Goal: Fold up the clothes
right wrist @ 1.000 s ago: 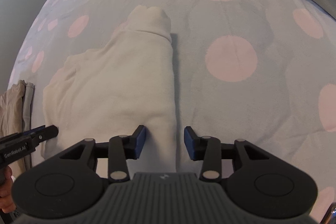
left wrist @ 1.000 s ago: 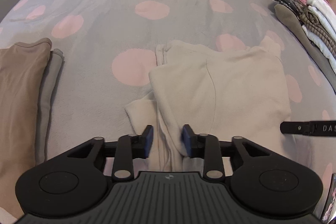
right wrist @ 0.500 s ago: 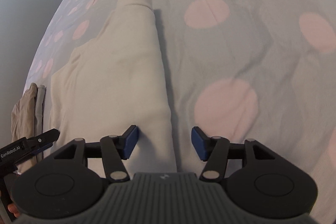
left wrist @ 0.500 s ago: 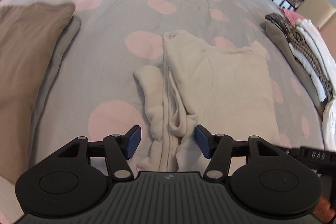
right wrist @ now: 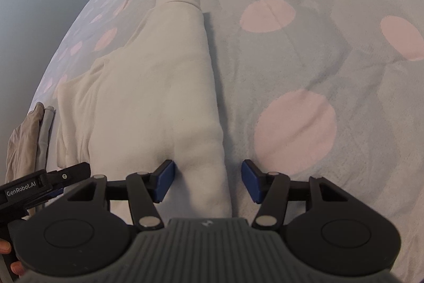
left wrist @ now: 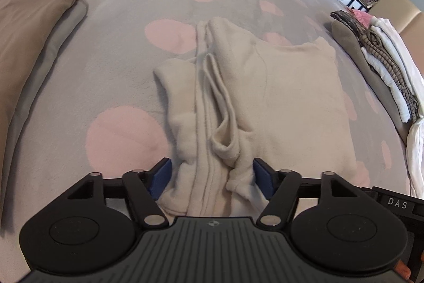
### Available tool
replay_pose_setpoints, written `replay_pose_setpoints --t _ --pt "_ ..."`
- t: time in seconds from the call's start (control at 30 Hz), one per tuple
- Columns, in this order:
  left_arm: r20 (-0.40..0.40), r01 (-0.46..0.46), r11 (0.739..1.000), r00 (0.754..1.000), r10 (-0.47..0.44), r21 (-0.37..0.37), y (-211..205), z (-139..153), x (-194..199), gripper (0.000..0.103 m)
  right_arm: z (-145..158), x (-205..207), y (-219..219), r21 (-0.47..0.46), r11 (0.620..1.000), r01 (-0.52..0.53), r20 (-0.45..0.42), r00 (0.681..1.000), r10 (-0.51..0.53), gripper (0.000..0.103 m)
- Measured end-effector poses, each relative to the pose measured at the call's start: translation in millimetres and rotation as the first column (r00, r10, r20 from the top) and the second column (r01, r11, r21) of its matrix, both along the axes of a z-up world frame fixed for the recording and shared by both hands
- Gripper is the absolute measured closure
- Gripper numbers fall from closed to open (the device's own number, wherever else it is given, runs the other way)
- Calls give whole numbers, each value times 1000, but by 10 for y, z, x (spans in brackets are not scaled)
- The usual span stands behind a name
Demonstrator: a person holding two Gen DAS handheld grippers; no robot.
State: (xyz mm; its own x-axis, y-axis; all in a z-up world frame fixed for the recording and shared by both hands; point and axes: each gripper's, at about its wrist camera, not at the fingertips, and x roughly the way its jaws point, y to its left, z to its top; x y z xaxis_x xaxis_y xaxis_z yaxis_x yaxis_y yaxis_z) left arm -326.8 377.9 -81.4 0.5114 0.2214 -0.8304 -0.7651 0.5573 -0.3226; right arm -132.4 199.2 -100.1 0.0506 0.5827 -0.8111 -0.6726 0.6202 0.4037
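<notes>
While the cream fleece garment (left wrist: 278, 97) lies between both, I read left hand-held gripper (left wrist: 212, 177) and right hand-held gripper (right wrist: 208, 178) released, spread wider than before.

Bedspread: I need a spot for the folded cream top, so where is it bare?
Bare bedspread lies right of the cream garment, up to the clothes stack, and between garment and brown pillow. It is crowded along that stack.

Both hand-held grippers (left wrist: 212, 175) (right wrist: 208, 178) seemingly wide apart
</notes>
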Motion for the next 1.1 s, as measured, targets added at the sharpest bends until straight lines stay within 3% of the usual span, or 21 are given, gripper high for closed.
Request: replay_pose_setpoints --t 0.07,0.17,0.3,0.5,0.87,1.1 --pt "-4 9 1000 1000 -9 4 -25 50 12 60 12 -10 1 10 1000 -15 10 1000 15 54" --pt "-9 22 1000 1000 -22 9 -63 124 31 73 59 -39 -17 23 999 -27 14 1000 27 72" --pt "-17 39 999 999 -39 17 -114 223 56 79 126 -40 -56 34 999 -13 -1 1000 13 86" --pt "-29 65 997 997 -65 28 -190 372 92 81 342 -33 -110 31 999 -11 -29 1000 11 89" --pt "-108 117 987 986 -128 -107 -626 569 -215 82 586 -244 -604 -122 988 -96 -168 983 74 89" --pt "-137 106 984 982 -127 -145 -925 491 -461 81 525 -553 -895 -156 977 -145 -142 982 123 89"
